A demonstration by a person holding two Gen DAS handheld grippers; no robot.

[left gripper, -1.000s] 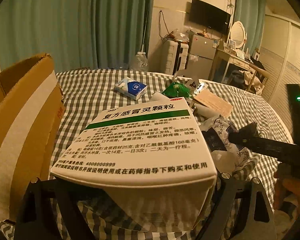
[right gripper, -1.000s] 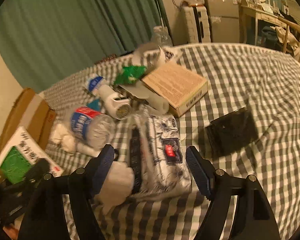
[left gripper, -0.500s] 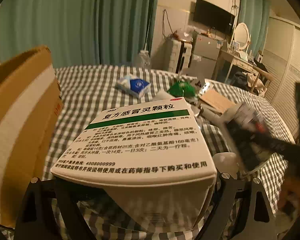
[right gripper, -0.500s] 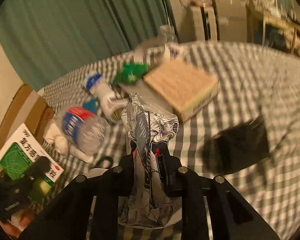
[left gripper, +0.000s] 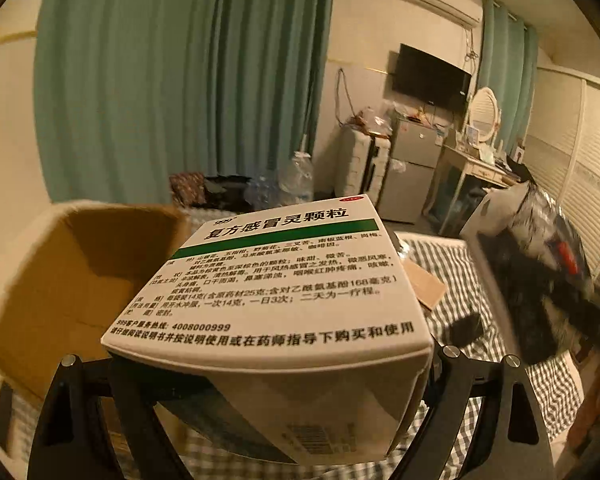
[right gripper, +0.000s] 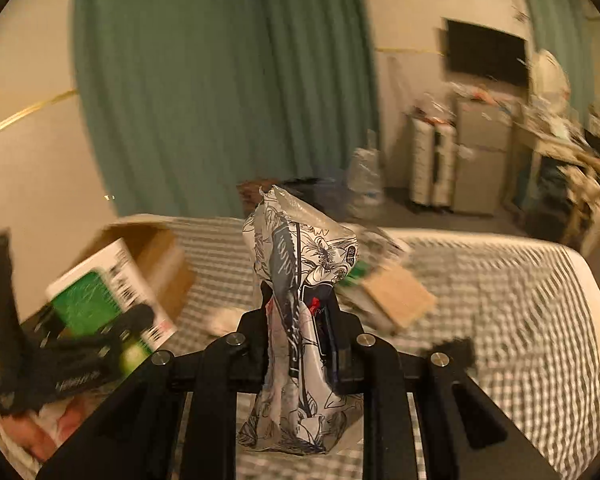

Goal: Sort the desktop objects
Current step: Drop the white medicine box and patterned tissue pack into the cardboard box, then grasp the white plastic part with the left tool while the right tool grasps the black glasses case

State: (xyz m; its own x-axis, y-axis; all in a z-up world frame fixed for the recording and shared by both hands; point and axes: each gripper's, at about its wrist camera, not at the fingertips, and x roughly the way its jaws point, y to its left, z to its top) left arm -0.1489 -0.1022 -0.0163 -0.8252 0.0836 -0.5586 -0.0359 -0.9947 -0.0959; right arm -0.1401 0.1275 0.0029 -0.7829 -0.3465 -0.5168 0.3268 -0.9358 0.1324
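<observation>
My left gripper point(left gripper: 276, 364) is shut on a white medicine box point(left gripper: 276, 288) with a green stripe, held up in the air beside the open cardboard box point(left gripper: 80, 276) at its left. The medicine box also shows in the right wrist view point(right gripper: 104, 292), in front of the cardboard box point(right gripper: 160, 256). My right gripper point(right gripper: 300, 332) is shut on a floral white-and-black plastic packet point(right gripper: 300, 276), lifted above the checked tabletop. The packet appears blurred at the right of the left wrist view point(left gripper: 540, 248).
The table has a grey checked cloth point(right gripper: 500, 300). A flat brown box point(right gripper: 396, 296), a green wrapper and a small black item point(right gripper: 452, 352) lie on it. A fridge point(left gripper: 412, 172), suitcase and dresser stand behind, before teal curtains.
My right gripper shut on the floral packet and lifted it off the cloth. My left gripper raised the medicine box and swung toward the cardboard box. Both views tilted upward.
</observation>
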